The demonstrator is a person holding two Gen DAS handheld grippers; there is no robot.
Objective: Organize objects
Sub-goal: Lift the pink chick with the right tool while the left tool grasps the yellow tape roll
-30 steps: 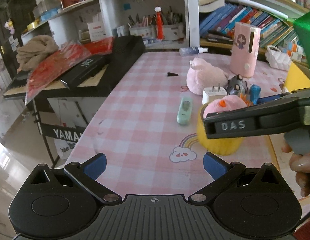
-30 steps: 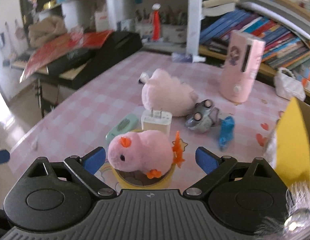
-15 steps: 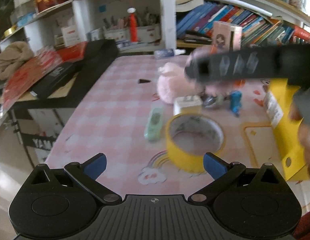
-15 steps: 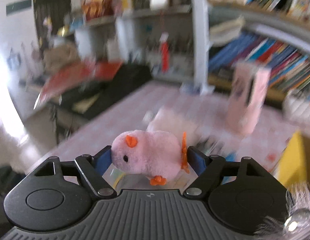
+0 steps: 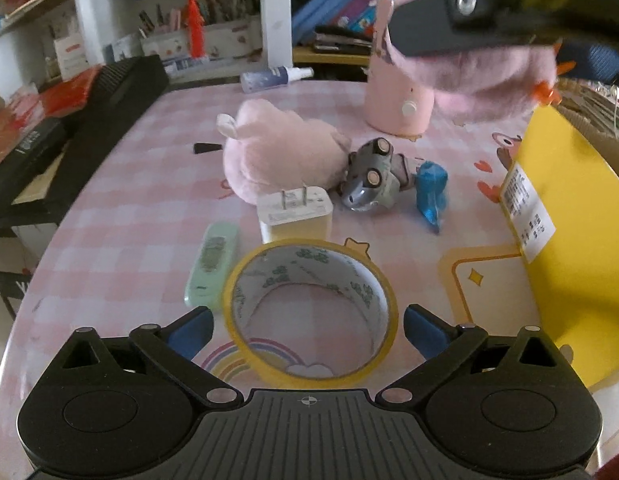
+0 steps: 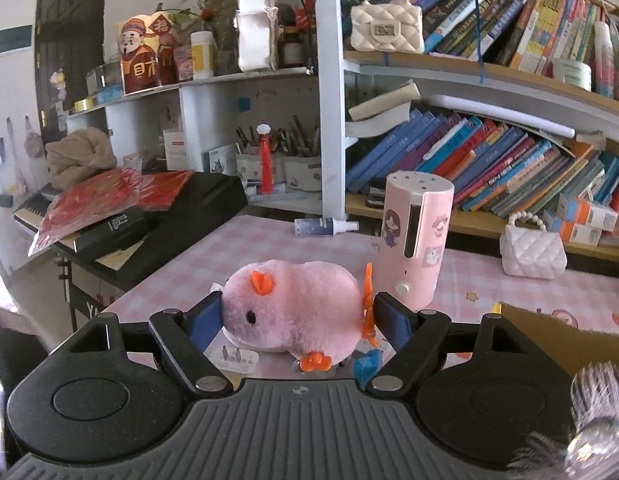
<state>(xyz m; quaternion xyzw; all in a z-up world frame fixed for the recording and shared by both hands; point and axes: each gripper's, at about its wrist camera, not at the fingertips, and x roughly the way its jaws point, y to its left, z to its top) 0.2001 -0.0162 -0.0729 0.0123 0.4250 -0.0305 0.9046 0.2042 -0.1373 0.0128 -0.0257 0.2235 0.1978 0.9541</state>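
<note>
My right gripper (image 6: 297, 320) is shut on a small pink plush chick (image 6: 293, 308) with orange beak and feet, held high above the pink checked table (image 6: 245, 248). The chick also shows in the left wrist view (image 5: 489, 76), at the top right over the yellow box (image 5: 569, 208). My left gripper (image 5: 307, 326) is open, its fingers on either side of a yellow tape roll (image 5: 309, 308) that lies on the table. Behind the roll are a white charger (image 5: 295, 212), a mint green case (image 5: 211, 260) and a larger pink plush (image 5: 281, 152).
A grey toy car (image 5: 373, 180) and a blue toy (image 5: 431, 188) lie by the plush. A pink dispenser (image 6: 417, 240), a spray bottle (image 6: 325, 226) and a white purse (image 6: 533, 248) stand at the back. A black keyboard (image 5: 69, 132) is on the left, and bookshelves are behind.
My right gripper closed on the pink chick, lifted it off the tape roll and carried it up and right. My left gripper moved forward around the tape roll.
</note>
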